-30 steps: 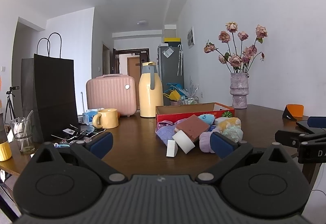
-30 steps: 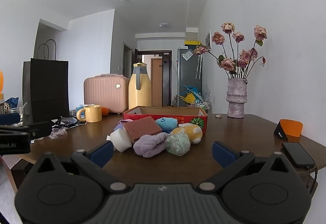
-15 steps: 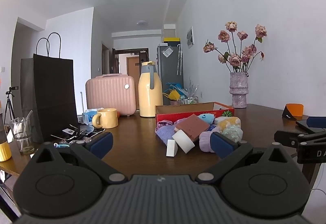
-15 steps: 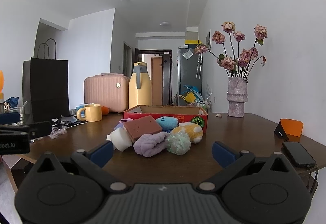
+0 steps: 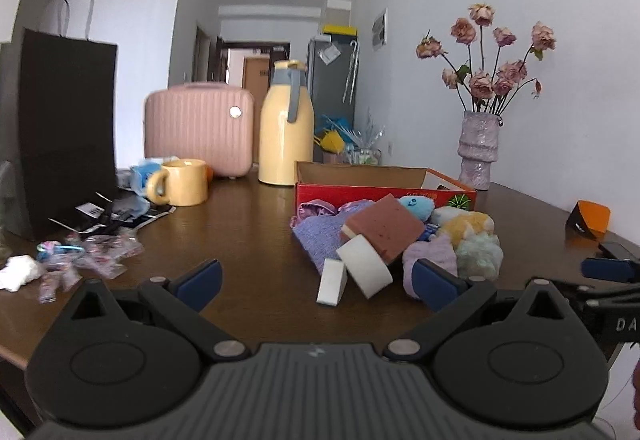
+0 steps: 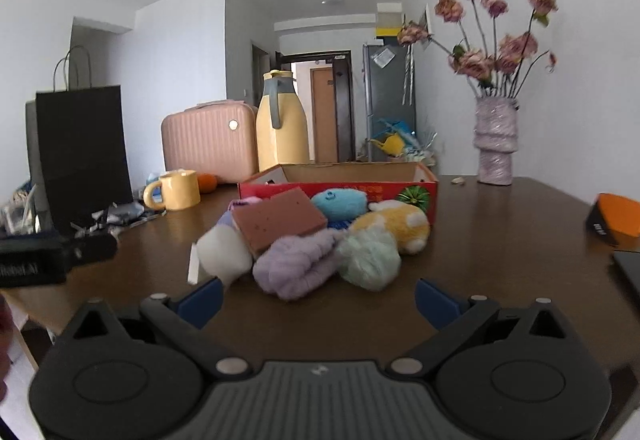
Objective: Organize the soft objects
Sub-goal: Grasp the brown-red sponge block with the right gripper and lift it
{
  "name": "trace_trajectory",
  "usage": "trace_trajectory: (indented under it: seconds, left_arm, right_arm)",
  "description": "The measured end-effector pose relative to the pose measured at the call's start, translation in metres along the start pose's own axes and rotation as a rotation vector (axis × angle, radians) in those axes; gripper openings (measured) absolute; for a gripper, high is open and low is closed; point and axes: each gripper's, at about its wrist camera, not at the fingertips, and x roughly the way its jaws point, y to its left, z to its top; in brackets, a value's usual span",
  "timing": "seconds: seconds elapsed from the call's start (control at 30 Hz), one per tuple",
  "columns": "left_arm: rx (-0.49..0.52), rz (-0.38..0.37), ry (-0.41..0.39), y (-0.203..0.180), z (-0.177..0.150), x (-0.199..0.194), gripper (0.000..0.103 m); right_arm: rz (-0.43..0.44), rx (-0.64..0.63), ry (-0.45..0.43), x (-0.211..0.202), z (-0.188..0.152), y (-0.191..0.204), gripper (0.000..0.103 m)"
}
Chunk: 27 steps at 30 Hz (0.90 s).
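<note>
Left wrist view: the left gripper [image 5: 316,278] hangs low over the wooden table [image 5: 248,224], fingers spread wide and holding nothing. The heap of soft objects lies ahead at 1 o'clock, just in front of the red cardboard box [image 5: 384,186], presumably the container meant to receive them. A brick-red sponge block [image 5: 386,226] rests tilted on top of the heap; a white foam roll [image 5: 366,266] and a small white foam wedge [image 5: 331,282] lean at its near edge, closest to the fingers. A lavender knitted cloth [image 5: 320,236] lies beneath.

Right wrist view: the right gripper [image 6: 318,300] is likewise spread and empty, with a lilac fuzzy bundle [image 6: 294,266] and a pale green fluffy ball [image 6: 370,258] at 12 o'clock, a yellow plush toy [image 6: 396,224] and blue plush toy [image 6: 340,202] behind them, touching the box wall.

Open tabletop lies between each gripper and the heap, so a straight approach looks unobstructed. At 10 o'clock the yellow mug [image 6: 176,190] and black paper bag [image 6: 84,152] stand well apart; the vase of dried roses [image 6: 496,144] at 2 o'clock stands clear of the box's far corner.
</note>
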Motion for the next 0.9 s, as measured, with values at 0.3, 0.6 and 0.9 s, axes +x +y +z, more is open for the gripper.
trace_trajectory:
  seconds: [0.3,0.6,0.9]
  left_arm:
    - [-0.133,-0.164,0.149,-0.013,0.042,0.110,0.060]
    - [-0.347,-0.181,0.402,0.000,0.045,0.206,0.041]
    - [-0.379,-0.226,0.250,-0.001,0.063,0.190,0.033]
  right_arm:
    - [0.156,0.086,0.102,0.119,0.058,-0.035,0.062]
    - [0.338,0.148,0.218,0.230,0.079,-0.048,0.053]
    - [0.366,0.219,0.114,0.202,0.095,-0.060,0.028]
